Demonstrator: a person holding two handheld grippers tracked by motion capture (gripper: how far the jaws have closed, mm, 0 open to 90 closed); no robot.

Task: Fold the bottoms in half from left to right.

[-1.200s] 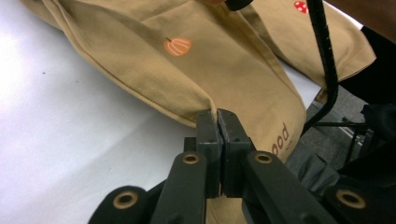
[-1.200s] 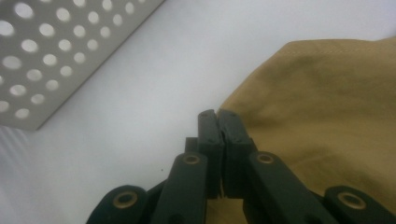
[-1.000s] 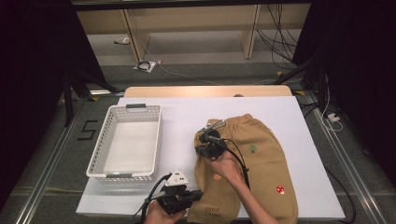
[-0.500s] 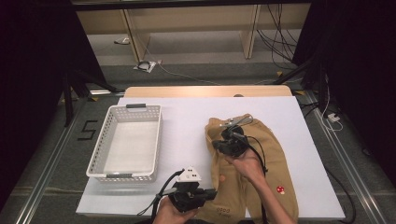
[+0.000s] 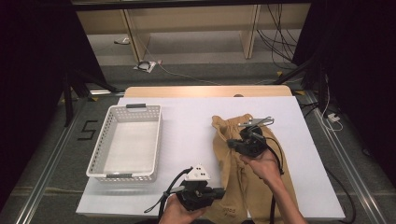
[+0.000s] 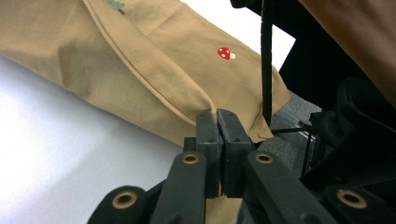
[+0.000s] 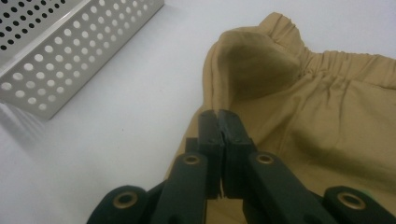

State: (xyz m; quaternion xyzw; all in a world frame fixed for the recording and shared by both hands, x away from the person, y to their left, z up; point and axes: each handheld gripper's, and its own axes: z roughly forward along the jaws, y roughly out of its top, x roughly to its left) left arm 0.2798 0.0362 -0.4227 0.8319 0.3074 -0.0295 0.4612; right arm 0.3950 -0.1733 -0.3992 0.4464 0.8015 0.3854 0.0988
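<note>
Both tongs, left [image 6: 218, 122] and right [image 7: 219, 122], pinch the tan trousers' [image 5: 233, 161] folded edge.

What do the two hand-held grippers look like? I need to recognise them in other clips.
Both are black, each with two black jaws on linked arms with brass-coloured pivots. The left gripper carries a pale three-cornered plate and a black cable; the right gripper trails a black cable too. The forearms are bare, with no sleeves.

a white perforated basket [image 5: 126, 142] stands on the left part of the white table [image 5: 187, 121], with a dark grip on its far rim and another on its near rim. beyond the table, cables [image 5: 149, 65] lie on the grey floor before a pale wooden shelf frame [image 5: 187, 18]. black curtains hang to both sides.
</note>
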